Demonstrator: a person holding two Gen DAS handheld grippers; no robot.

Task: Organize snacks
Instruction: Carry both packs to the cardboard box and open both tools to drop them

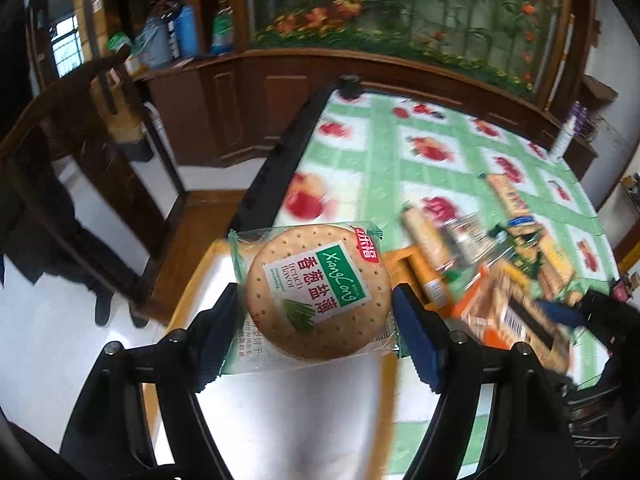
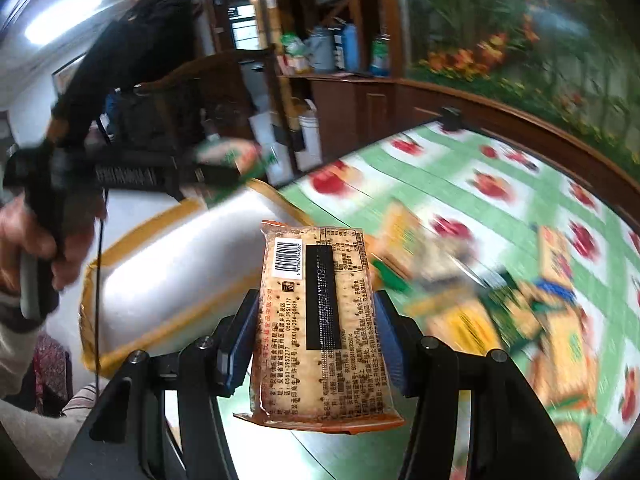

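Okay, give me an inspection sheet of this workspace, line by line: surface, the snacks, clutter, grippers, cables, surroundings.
Surface: table under a green checked cloth with fruit print; a white tray with an orange rim sits at its near left end.
Job's things: round cracker packet in the left gripper; rectangular cracker packet, barcode side up, in the right gripper; both are above the tray.
Clutter: a blurred heap of snack packets on the cloth.
Grippers: both shut on their packets.
Cables: a thin black cable hangs from the left gripper's handle.
Surroundings: wooden cabinets, a floral mural, a seated person.
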